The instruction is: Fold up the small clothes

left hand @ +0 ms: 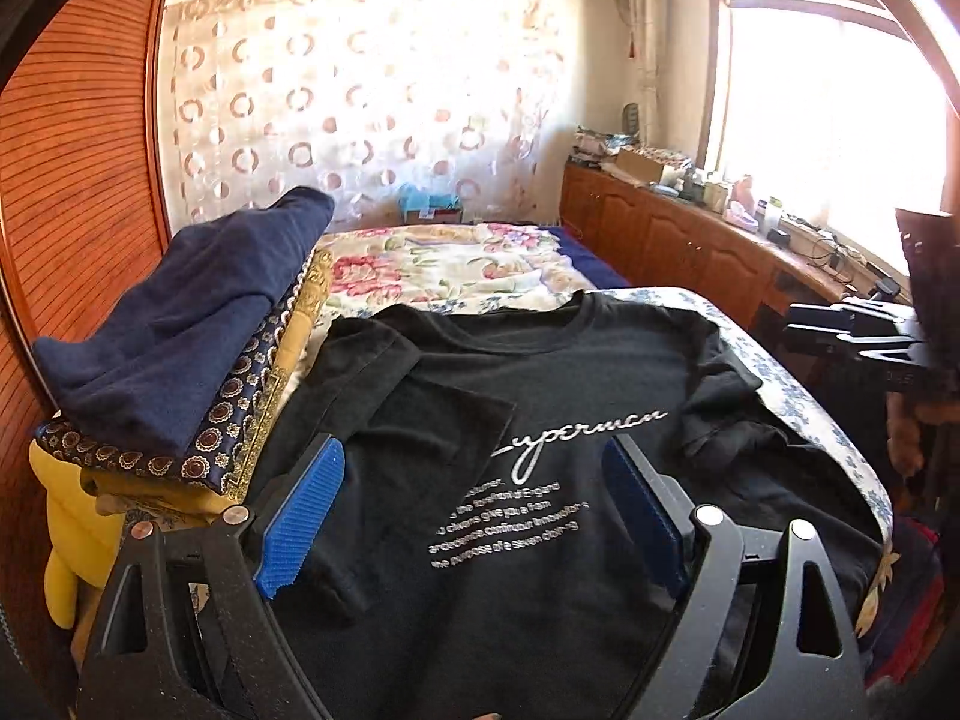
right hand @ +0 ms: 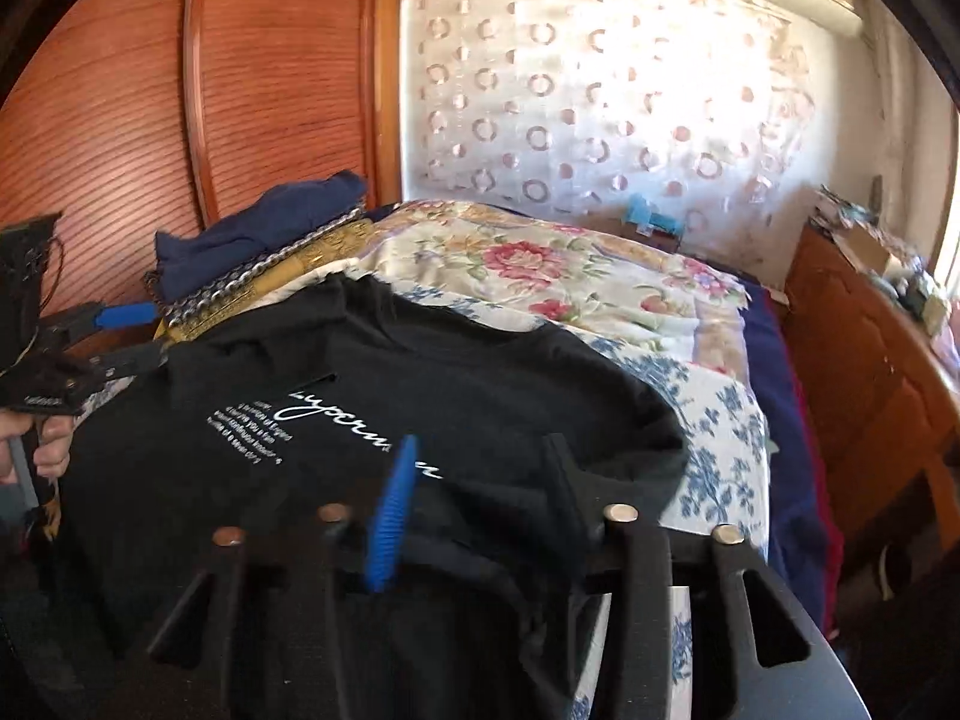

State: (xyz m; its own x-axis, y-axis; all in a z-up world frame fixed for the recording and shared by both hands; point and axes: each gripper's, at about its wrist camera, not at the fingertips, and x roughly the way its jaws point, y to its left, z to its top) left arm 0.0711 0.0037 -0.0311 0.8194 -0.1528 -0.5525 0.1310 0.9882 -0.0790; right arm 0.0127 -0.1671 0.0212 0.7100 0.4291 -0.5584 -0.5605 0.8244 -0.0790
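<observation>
A black T-shirt (left hand: 540, 396) with white lettering lies face up on the bed. Its left sleeve is folded in over the chest, and the other sleeve (left hand: 720, 420) lies bunched near the bed's edge. My left gripper (left hand: 474, 510) hovers over the shirt's lower half, jaws wide open, blue pads (left hand: 300, 516) empty. In the right wrist view, my right gripper (right hand: 480, 504) hangs above the T-shirt (right hand: 420, 384) at its right side. Its jaws stand partly apart, and no cloth is pinched between them. The left gripper (right hand: 135, 335) shows at the far left, held by a hand (right hand: 42, 450).
A navy garment (left hand: 180, 324) rests on stacked patterned cushions (left hand: 252, 396) left of the shirt. A floral quilt (left hand: 456, 264) covers the bed beyond. A wooden cabinet (left hand: 678, 240) with clutter runs under the window on the right; a wooden wardrobe (left hand: 72, 180) stands left.
</observation>
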